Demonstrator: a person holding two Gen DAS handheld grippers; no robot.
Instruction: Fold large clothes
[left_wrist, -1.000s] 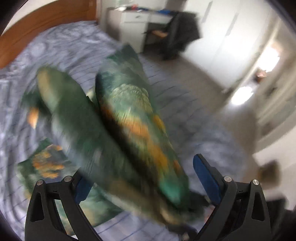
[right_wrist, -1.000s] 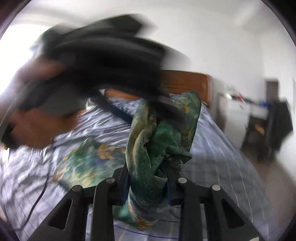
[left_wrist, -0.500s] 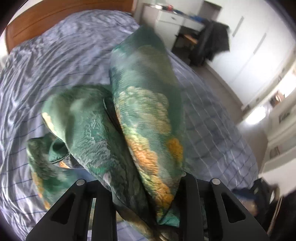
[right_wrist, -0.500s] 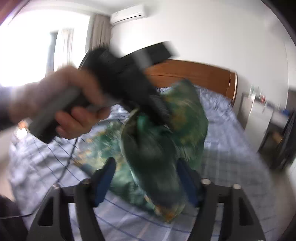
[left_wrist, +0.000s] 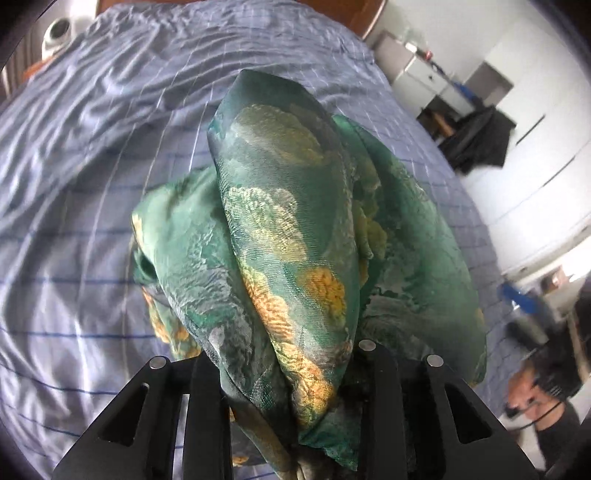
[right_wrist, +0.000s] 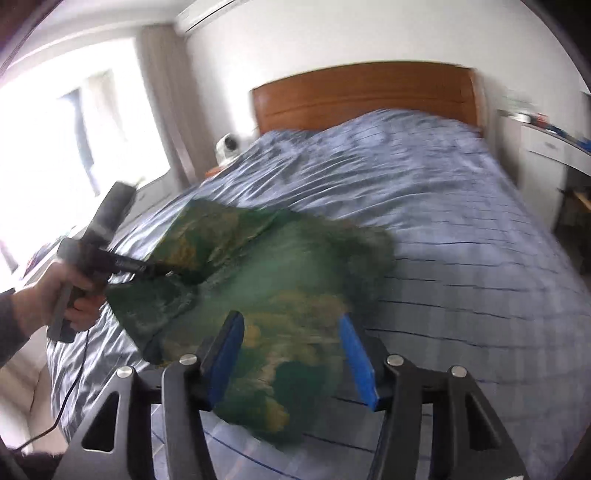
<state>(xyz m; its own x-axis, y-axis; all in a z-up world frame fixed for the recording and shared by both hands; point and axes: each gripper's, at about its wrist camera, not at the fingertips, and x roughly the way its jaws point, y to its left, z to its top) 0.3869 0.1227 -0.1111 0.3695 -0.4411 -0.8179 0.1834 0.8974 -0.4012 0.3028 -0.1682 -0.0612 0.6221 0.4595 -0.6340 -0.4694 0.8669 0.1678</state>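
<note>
Green garment (left_wrist: 291, 236) bunched in left tool (left_wrist: 284, 373) — right view shows headboard (right_wrist: 364, 94).

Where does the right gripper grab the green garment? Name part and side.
Grip the near drooping edge of the green garment, coming from the foot of the bed: it hangs free, facing the right gripper, whose jaws are closing with cloth between them, not yet pinched.

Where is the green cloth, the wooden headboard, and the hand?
green cloth (left_wrist: 288, 229), left wrist view, on its top fold
wooden headboard (right_wrist: 362, 94), right wrist view, on its middle panel
hand (right_wrist: 64, 291), right wrist view, on the knuckles
</note>
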